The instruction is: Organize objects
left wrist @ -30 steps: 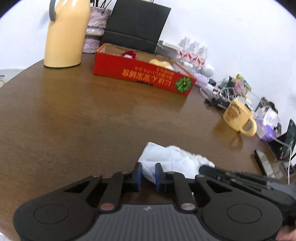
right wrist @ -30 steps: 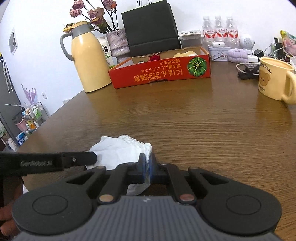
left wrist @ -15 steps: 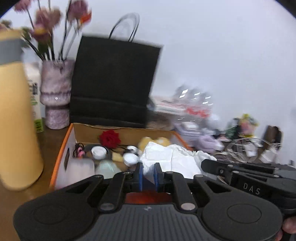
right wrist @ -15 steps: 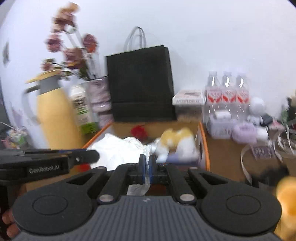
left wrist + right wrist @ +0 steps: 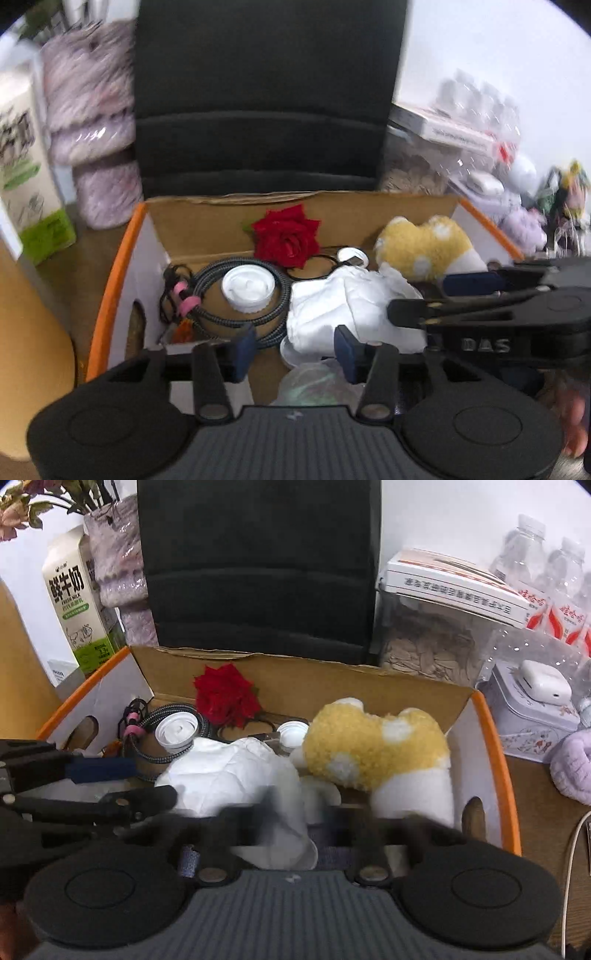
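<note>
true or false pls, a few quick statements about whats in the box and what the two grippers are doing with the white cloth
1. The white cloth lies inside the cardboard box. True.
2. The left gripper is clamped shut on the cloth. False: its jaws are opening and stand apart.
3. A red rose sits by the box's back wall. True.
4. The yellow plush toy is outside the box. False: it lies inside.
5. The right gripper is opening. True.

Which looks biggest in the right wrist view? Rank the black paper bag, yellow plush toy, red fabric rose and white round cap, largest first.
1. Black paper bag, cropped at the top.
2. Yellow plush toy, though it is nearer the camera.
3. Red fabric rose.
4. White round cap.
</note>
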A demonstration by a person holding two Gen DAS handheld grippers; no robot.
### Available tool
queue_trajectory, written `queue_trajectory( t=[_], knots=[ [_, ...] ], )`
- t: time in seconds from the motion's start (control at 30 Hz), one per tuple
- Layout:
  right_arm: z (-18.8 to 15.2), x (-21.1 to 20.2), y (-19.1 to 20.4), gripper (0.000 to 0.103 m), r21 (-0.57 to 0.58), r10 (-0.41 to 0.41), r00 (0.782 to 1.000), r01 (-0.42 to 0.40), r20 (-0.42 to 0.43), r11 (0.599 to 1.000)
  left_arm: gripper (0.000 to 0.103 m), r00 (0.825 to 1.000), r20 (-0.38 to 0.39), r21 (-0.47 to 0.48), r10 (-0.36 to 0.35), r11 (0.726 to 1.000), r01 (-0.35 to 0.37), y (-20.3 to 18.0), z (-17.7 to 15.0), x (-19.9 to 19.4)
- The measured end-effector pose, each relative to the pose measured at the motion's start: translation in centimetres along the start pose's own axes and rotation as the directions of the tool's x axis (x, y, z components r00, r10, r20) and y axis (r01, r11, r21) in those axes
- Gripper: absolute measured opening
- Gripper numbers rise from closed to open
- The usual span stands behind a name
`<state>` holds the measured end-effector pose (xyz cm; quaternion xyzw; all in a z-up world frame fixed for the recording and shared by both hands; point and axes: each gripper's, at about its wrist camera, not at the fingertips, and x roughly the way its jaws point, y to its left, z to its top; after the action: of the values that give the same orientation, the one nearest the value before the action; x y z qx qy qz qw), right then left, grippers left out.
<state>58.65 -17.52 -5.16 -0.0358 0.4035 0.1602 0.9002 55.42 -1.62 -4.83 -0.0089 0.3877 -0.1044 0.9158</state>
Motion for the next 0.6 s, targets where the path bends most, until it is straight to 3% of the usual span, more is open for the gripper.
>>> queue_trajectory(
  t=[0.1,0.23,0.27,0.33,0.4,0.43,0.47,0.6],
  knots=[
    [-0.2,-0.6,-0.5,0.070,0.016,-0.006,1.000,0.006,0.001,1.000,0.045,0.999,0.004,-0.061,-0.031,0.998,0.032,0.8,-0.1,-0.5],
    [-0.7,-0.7,-0.2,0.061,0.033,-0.012,1.000,0.013,-0.024,0.999,0.045,1.000,-0.006,0.066,0.011,0.998,-0.010,-0.5,-0.7,-0.3],
    [-0.9,-0.9,0.1,0.056,0.035,-0.010,1.000,0.011,-0.028,0.999,0.045,1.000,-0.014,0.077,0.015,0.997,-0.014,-0.7,-0.7,-0.5],
    [-1.3,-1.4,0.7,0.056,0.012,-0.038,0.999,0.039,-0.006,0.999,0.046,0.999,-0.035,0.021,0.000,1.000,0.000,-0.3,-0.6,-0.9],
    [-1.8,-2.4,0.8,0.068,0.003,-0.072,0.997,0.072,0.035,0.997,0.046,0.997,-0.075,-0.016,-0.007,1.000,0.006,-0.2,-0.6,-2.0],
    [-2.0,-3.1,0.7,0.068,0.016,-0.083,0.996,0.083,0.026,0.996,0.047,0.998,-0.059,-0.023,-0.002,1.000,0.001,-0.3,-0.8,-2.9],
    [-2.3,-4.0,0.5,0.070,0.016,-0.072,0.997,0.071,0.031,0.997,0.052,1.000,-0.024,-0.012,0.011,1.000,-0.011,-0.5,-1.0,-4.5],
    [-4.1,-10.6,1.7,0.101,0.010,-0.081,0.987,0.081,0.138,0.997,0.069,0.990,0.105,0.017,0.091,0.995,-0.094,-1.5,-2.7,-11.8]
  ],
)
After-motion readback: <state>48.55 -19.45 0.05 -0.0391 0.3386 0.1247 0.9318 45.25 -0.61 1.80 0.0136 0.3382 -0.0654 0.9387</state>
